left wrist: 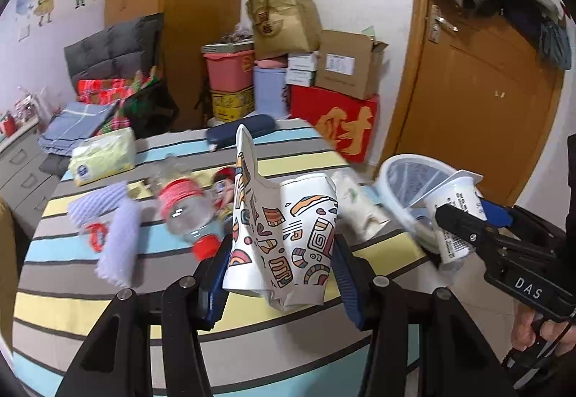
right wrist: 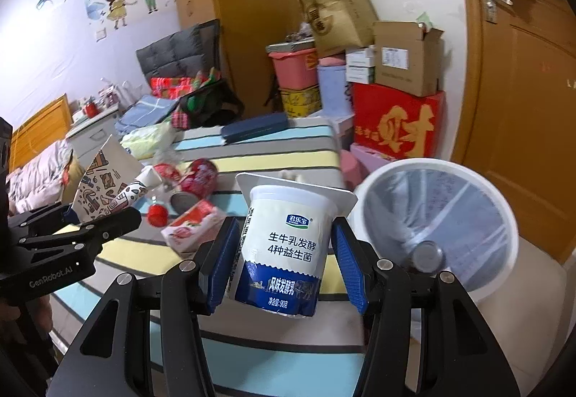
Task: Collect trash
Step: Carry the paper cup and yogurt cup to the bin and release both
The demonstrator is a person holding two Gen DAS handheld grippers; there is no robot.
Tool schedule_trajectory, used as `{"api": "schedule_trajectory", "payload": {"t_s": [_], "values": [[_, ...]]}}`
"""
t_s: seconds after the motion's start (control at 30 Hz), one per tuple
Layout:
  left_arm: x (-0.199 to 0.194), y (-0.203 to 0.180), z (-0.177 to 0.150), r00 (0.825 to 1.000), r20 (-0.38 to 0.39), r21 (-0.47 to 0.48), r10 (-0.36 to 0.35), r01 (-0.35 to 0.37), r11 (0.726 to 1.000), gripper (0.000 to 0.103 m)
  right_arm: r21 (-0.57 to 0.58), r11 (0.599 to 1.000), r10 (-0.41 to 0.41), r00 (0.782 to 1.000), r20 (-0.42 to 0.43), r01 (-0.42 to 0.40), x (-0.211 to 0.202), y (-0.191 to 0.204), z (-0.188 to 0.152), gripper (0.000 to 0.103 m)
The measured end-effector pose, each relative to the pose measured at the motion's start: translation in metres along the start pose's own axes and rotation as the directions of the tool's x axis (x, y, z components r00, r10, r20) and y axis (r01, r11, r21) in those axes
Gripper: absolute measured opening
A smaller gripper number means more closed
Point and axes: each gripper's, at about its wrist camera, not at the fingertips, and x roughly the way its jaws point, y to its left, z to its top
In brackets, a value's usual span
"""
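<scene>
My left gripper (left wrist: 279,274) is shut on a crushed patterned paper cup (left wrist: 284,231) and holds it above the striped table (left wrist: 108,303); it also shows in the right wrist view (right wrist: 104,188). My right gripper (right wrist: 284,260) is shut on a white and blue yogurt cup (right wrist: 284,246), held beside the white trash bin (right wrist: 504,217) with a clear liner. In the left wrist view the yogurt cup (left wrist: 453,217) is at the bin's rim (left wrist: 392,163).
On the table lie a crushed plastic bottle (left wrist: 183,206), a red can (right wrist: 199,177), a pink carton (right wrist: 194,228), a red cap (right wrist: 156,213), purple cloths (left wrist: 118,238), a tissue pack (left wrist: 104,156) and a dark blue case (left wrist: 241,130). Boxes (left wrist: 338,120) stand behind, a door (left wrist: 486,98) right.
</scene>
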Motion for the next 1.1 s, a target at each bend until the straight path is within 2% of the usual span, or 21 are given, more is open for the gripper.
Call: {"api": "schedule_trajectory", "payload": {"t_s": [0.33,0.63,0.9,1.1], "values": [[0.021,-0.064,0.022,0.997,0.010,0.056,-0.081,0.081,0.995,0.052,0.030,0.996,-0.081,0.996,0.039,0.080,-0.015,-0.037,0.004,0.054],[0.050,-0.112,0.037,0.990,-0.007,0.092,-0.144,0.144,0.985,0.052,0.069,0.989,-0.134,0.990,0.039,0.131,-0.019,-0.073,0.008,0.054],[0.087,-0.148,0.049,0.978,-0.055,0.123,-0.200,0.205,0.971,0.052,0.113,0.979,-0.172,0.985,-0.010,0.172,-0.005,-0.111,0.009,0.055],[0.116,-0.169,0.049,0.971,-0.100,0.136,-0.219,0.231,0.963,0.053,0.141,0.968,-0.197,0.977,-0.082,0.207,0.012,-0.134,0.004,0.055]]}}
